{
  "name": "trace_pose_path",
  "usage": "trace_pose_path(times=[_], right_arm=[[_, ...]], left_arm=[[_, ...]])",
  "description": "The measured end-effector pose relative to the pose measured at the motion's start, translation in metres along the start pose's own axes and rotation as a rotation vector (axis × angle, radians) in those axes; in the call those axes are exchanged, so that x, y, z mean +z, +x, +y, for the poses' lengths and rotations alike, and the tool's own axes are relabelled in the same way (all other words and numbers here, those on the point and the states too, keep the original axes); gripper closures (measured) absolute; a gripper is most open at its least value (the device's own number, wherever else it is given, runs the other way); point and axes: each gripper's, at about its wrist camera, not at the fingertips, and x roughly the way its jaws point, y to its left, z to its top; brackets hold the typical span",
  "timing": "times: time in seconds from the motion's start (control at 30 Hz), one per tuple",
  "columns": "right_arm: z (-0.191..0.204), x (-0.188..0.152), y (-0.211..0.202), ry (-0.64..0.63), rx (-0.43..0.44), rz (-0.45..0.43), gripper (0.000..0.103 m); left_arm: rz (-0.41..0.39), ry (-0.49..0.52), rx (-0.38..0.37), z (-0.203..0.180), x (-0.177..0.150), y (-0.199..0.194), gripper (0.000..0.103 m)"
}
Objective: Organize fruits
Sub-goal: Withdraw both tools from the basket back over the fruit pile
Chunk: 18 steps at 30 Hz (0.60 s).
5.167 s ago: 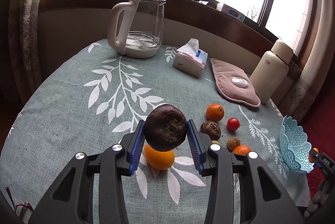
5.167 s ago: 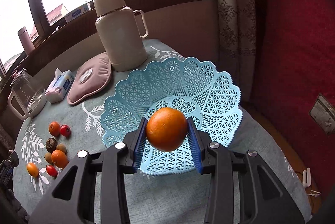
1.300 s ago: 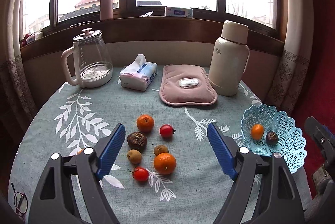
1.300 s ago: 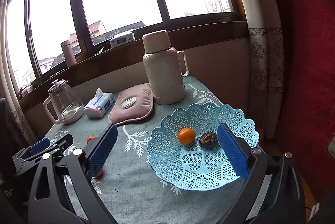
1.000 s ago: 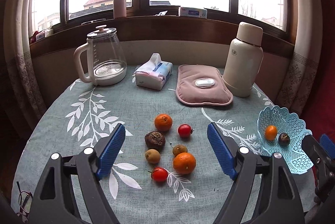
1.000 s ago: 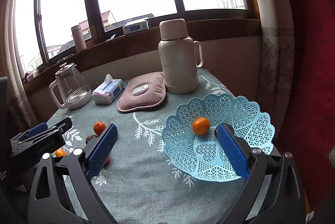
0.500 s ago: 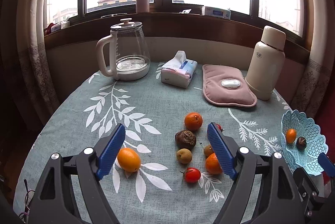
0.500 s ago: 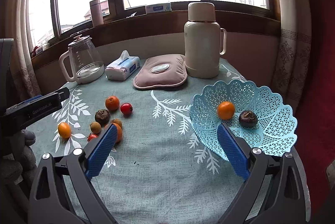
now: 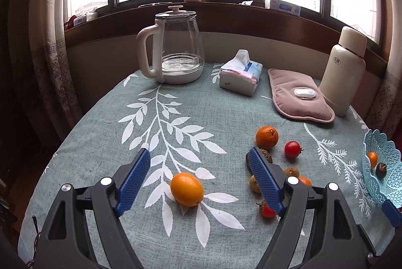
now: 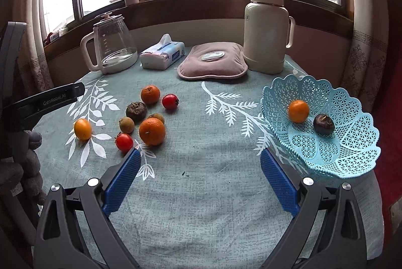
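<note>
My left gripper (image 9: 198, 168) stands open above the table, with a lone orange fruit (image 9: 186, 189) on the cloth between and just ahead of its blue pads. To its right lies a cluster: an orange (image 9: 266, 137), a red tomato (image 9: 292, 149), a dark fruit partly hidden by the right pad, small brown fruits and another tomato (image 9: 266, 210). My right gripper (image 10: 198, 168) is open and empty over bare cloth. The blue lattice basket (image 10: 351, 143) at right holds an orange (image 10: 298, 111) and a dark fruit (image 10: 323, 124). The cluster (image 10: 152, 130) lies left of it.
A glass kettle (image 9: 176, 48), a tissue pack (image 9: 241, 79), a pink heat pad (image 9: 299, 98) and a cream thermos (image 9: 344, 70) line the back of the round table. Windowsill and curtains stand behind. The left tool and a gloved hand (image 10: 22, 168) show at the right view's left edge.
Both grippers swung left and sank a little. The lone orange came between my left pads; the basket slid to the right edge in both views. Both stayed open.
</note>
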Motion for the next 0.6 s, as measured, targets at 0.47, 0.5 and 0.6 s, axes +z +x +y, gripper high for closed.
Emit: trace_pose_path(times=[0.47,0.5,0.6], right_arm=[[0.025,0.013,0.02,0.006,0.026,0.038,0.006],[0.027,0.014,0.022,0.002,0.026,0.041,0.006],[0.031,0.017,0.029,-0.001,0.03,0.057,0.006]], left_arm=[[0.055,-0.025,0.026,0.034,-0.009,0.022,0.023],[0.059,-0.027,0.027,0.035,-0.009,0.023,0.023],[0.071,-0.033,0.028,0.041,-0.012,0.027,0.023]])
